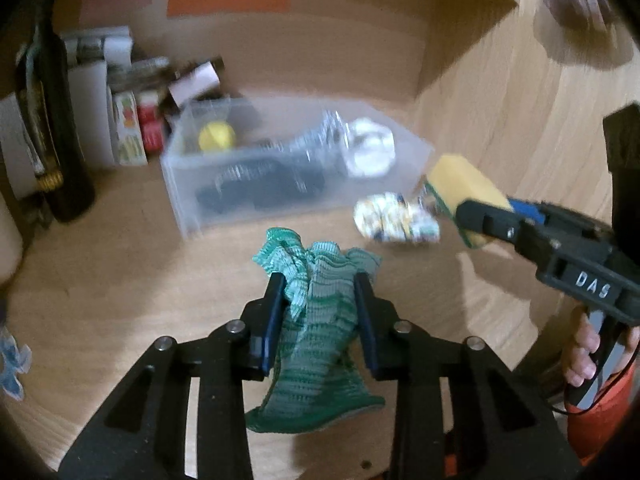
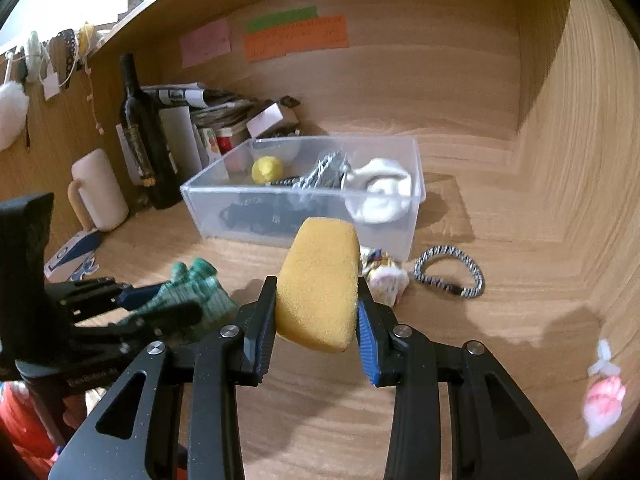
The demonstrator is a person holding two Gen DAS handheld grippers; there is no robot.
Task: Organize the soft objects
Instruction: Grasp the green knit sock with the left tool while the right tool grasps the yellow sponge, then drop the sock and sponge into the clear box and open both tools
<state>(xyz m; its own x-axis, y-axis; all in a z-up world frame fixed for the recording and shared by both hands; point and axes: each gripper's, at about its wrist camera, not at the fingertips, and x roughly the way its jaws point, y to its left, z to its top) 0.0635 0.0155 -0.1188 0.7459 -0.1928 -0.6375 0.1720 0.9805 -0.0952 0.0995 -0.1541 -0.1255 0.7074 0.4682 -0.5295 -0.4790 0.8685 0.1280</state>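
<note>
My left gripper point(image 1: 320, 284) is shut on a green knitted cloth point(image 1: 320, 320) and holds it above the wooden desk; it also shows in the right wrist view point(image 2: 192, 292). My right gripper point(image 2: 316, 284) is shut on a yellow sponge point(image 2: 320, 284), seen from the side in the left wrist view point(image 1: 464, 188). A clear plastic bin point(image 2: 224, 196) stands ahead of both, holding a yellow ball point(image 2: 267, 170), a white cloth point(image 2: 380, 192), dark items and a silvery item. A patterned soft item point(image 1: 394, 218) lies on the desk in front of the bin.
A wine bottle point(image 2: 140, 132), a cream mug point(image 2: 100, 192), cartons and papers stand at the back left. A black-and-white braided loop point(image 2: 450, 270) lies right of the bin. A pink-and-white item point(image 2: 604, 396) lies far right. Wooden walls close the back and right.
</note>
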